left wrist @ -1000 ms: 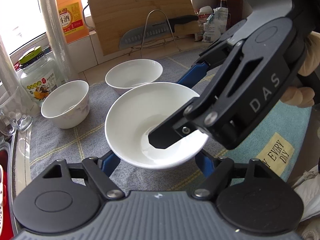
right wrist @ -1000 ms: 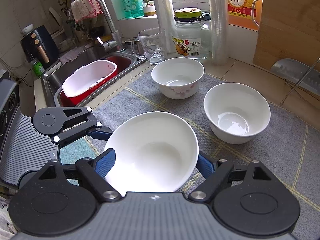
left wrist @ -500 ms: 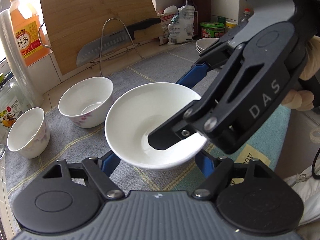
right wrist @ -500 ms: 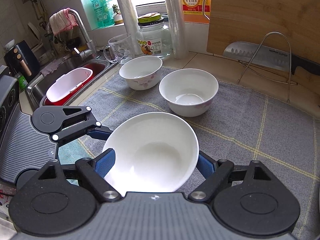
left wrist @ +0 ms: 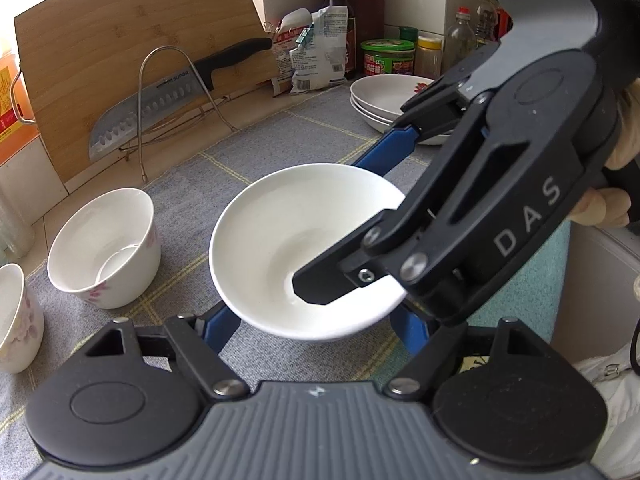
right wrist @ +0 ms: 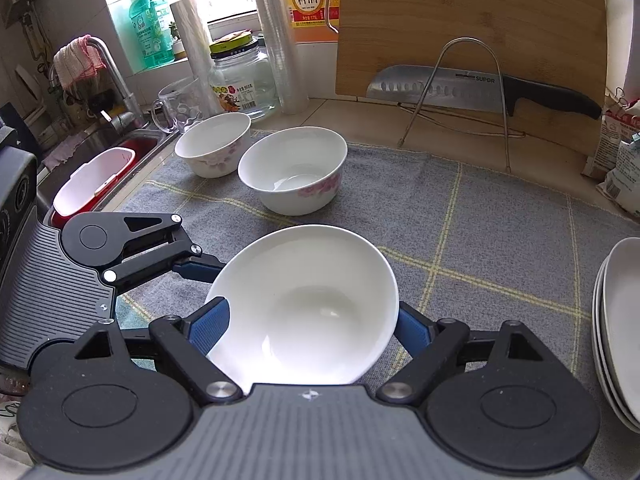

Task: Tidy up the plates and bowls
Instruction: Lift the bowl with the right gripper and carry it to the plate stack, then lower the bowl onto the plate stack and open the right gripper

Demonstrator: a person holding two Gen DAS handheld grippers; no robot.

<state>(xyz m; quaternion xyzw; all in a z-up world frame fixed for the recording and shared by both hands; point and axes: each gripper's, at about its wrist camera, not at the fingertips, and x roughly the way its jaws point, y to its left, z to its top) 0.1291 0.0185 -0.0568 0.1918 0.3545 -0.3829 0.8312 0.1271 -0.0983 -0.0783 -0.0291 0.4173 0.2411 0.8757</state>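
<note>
A plain white shallow bowl (left wrist: 280, 240) hangs above the grey mat (right wrist: 480, 220), carried by both grippers. My left gripper (left wrist: 314, 328) has its blue pads (left wrist: 220, 328) pressed on the bowl's near rim on either side. My right gripper (right wrist: 310, 324) grips the same bowl (right wrist: 312, 304) from the right side. Its jaws are opening, though the pads (right wrist: 414, 328) still touch the rim. A stack of white plates (left wrist: 384, 100) sits beyond the bowl at the right (right wrist: 620, 328). Two floral bowls (right wrist: 292, 168) (right wrist: 212, 144) stand upright on the mat at the left.
A cutting board (right wrist: 460, 20) leans on the back wall with a knife (right wrist: 460, 88) on a wire stand. A jar (right wrist: 240, 80) and glass mug (right wrist: 180, 104) stand at the mat's far left. The sink holds a red-and-white tub (right wrist: 92, 180). Bottles and packets (left wrist: 320, 52) crowd the back right.
Both grippers carried the white bowl rightward over the mat. The floral bowls slid to the left of the views, and the plate stack came into sight at the right.
</note>
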